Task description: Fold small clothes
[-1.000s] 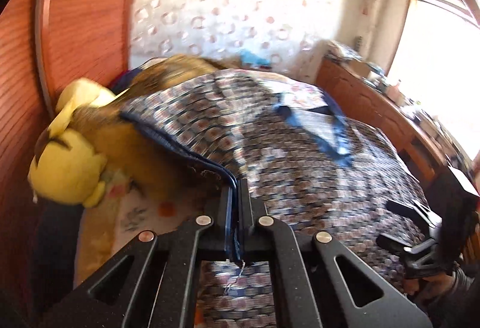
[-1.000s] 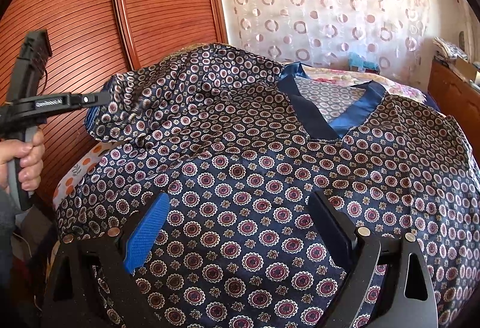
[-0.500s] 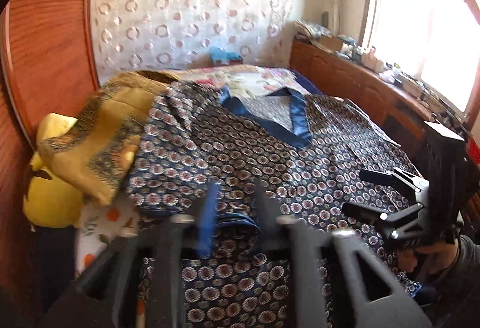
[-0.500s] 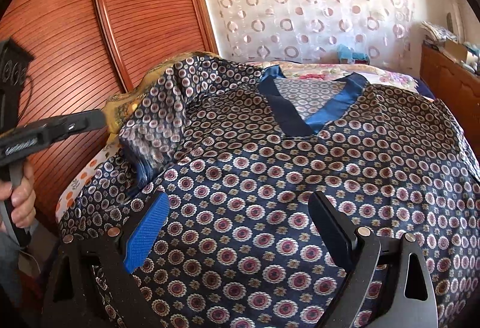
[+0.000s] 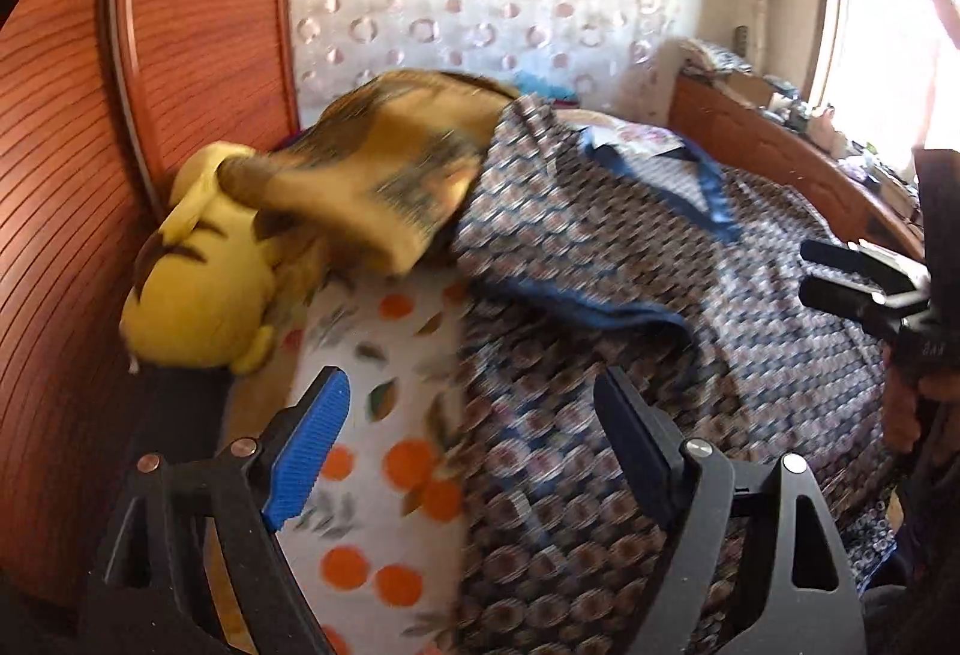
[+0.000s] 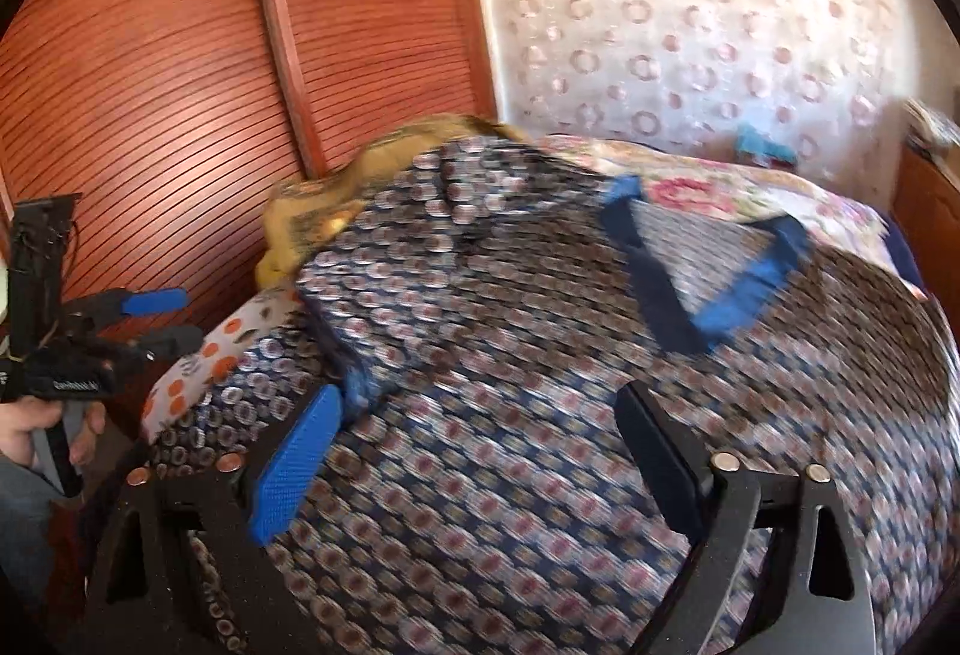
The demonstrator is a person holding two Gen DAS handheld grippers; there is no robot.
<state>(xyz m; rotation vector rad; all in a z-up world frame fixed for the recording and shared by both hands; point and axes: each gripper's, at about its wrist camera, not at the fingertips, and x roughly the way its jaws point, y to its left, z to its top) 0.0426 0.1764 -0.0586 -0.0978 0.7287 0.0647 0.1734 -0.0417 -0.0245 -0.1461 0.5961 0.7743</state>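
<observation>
So you've just let go: your left gripper (image 5: 462,451) was clamped on the sleeve hem 1 second ago, now its jaws are spread with nothing in them. The navy medallion-print satin shirt with blue V-neck trim (image 6: 540,385) lies spread on the orange-print bedsheet (image 5: 384,451), left sleeve (image 5: 540,235) flopped inward, so fold 1 looks done. Your right gripper (image 6: 480,463) hovers spread wide over the shirt body, gripping nothing. The white lettering on the left gripper's body is too blurry to read.
</observation>
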